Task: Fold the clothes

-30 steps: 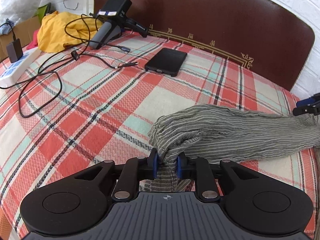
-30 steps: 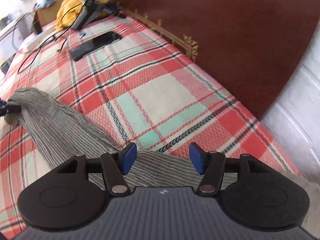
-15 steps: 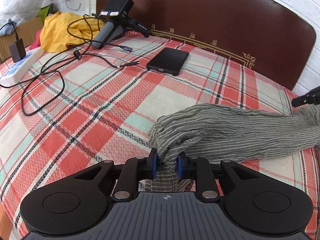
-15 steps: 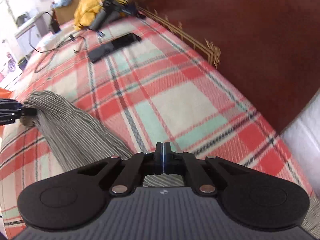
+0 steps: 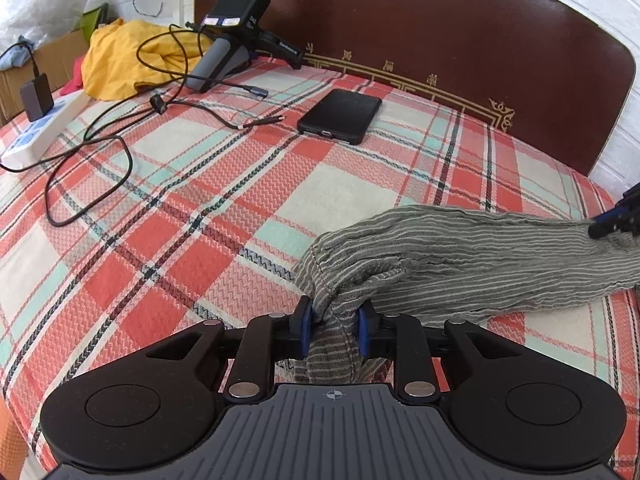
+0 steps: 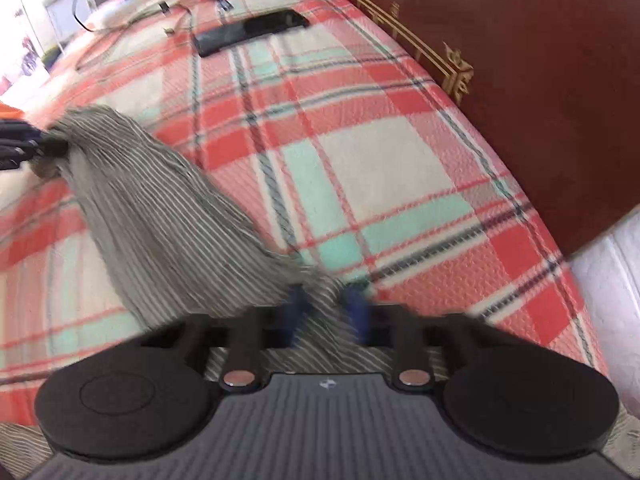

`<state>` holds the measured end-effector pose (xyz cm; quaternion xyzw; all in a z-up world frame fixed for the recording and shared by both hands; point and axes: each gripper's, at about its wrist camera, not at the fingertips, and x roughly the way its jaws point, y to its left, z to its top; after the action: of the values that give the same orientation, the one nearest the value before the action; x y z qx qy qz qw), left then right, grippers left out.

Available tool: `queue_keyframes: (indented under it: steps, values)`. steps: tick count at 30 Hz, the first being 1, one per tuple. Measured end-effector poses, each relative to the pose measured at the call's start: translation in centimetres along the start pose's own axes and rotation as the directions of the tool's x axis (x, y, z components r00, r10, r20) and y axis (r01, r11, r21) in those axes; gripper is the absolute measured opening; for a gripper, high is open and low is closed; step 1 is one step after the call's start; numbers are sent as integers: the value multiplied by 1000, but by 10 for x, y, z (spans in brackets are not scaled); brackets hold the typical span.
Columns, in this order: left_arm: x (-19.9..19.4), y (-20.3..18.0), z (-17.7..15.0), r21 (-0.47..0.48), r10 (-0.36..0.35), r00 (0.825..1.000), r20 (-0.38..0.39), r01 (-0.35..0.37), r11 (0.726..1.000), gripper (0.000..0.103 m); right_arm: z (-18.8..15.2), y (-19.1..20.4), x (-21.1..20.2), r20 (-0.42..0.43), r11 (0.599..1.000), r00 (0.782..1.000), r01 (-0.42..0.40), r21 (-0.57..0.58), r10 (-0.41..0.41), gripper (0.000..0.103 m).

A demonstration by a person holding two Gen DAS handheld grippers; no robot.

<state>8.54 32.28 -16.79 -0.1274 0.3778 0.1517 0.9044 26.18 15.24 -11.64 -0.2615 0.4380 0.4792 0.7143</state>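
Striped grey-green garment (image 5: 472,256) stretches across the lower right of the left wrist view, lying over the red, cream and mint plaid bedspread (image 5: 192,216). At the bottom centre of that frame the left gripper (image 5: 333,327) has its blue pads pressed against a bunched end of the cloth, which bulges up between and past them. At the far right edge, a dark tip of the right gripper (image 5: 614,222) meets the other end of the fabric.

From the right wrist view, which is somewhat blurred, the same garment (image 6: 160,216) runs diagonally from the middle left down to the bottom centre. There the right gripper (image 6: 325,312) is pinched on a narrow twist of the cloth, blue pads on either side of it. At the left edge the left gripper (image 6: 24,146) shows as a dark shape at the cloth's far end.

Higher in the left wrist frame, a black phone (image 5: 340,116) lies flat on the bedspread, near the dark wooden headboard (image 5: 440,32). To the upper left sit a black handheld device (image 5: 228,36), a loose black cable (image 5: 120,136), a crumpled yellow cloth (image 5: 116,60) and a white power strip (image 5: 40,132) with a dark adapter plugged in.
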Motion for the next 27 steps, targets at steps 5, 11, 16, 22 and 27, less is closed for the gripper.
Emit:
queue_keyframes:
  steps: [5,11,16,22,27]
  values:
    - [-7,-1,11,-14,13,999,52,-12,1000,18,8,-2,-13,119,997,991,61,54,-67,4]
    - [8,4,9,-30,31,999,14,-31,999,19,-1,0,10,128,990,985,105,92,-116,10]
    - [6,27,8,-98,88,996,-7,-88,991,47,-6,1,-5,233,988,965,96,119,-122,55]
    - [-12,46,19,-166,91,996,6,-89,982,56,-19,-7,-42,294,972,943,95,217,-158,55]
    - [-20,49,30,-140,154,988,23,-149,979,57,-54,4,-59,284,965,952,43,258,-118,58]
